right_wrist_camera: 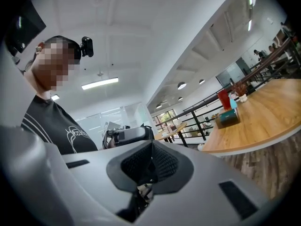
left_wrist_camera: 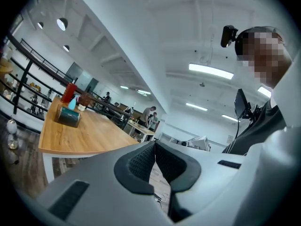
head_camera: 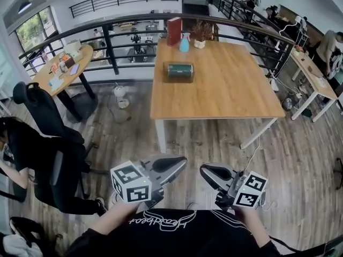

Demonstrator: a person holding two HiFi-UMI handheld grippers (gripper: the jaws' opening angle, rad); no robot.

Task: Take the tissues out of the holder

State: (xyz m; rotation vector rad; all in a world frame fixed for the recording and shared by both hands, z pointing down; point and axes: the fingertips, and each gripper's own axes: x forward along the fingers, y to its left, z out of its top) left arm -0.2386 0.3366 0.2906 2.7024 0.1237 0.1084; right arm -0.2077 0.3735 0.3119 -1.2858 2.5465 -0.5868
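Standing short of the reach, left hand-held gripper (head_camera: 181, 161) and right hand-held gripper (head_camera: 204, 170) both closed on nothing.
Their ribbed dark pads meet inside smooth grey shells. The holder (head_camera: 179, 71), a squat dark-green box with rounded ends, sits well ahead of both on the pale wooden tabletop (head_camera: 225, 98); no tissue shows. The next move probably calls for closing that gap and parting one pair of jaws.

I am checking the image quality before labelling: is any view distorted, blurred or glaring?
Head view: strong fisheye, the black metal railing bows; the rectangular light wooden table is sharp. Left gripper view: the white ceiling light strip glares; round dark vignette. Right gripper view: same vignette; the dark green tissue holder looks small but clear.
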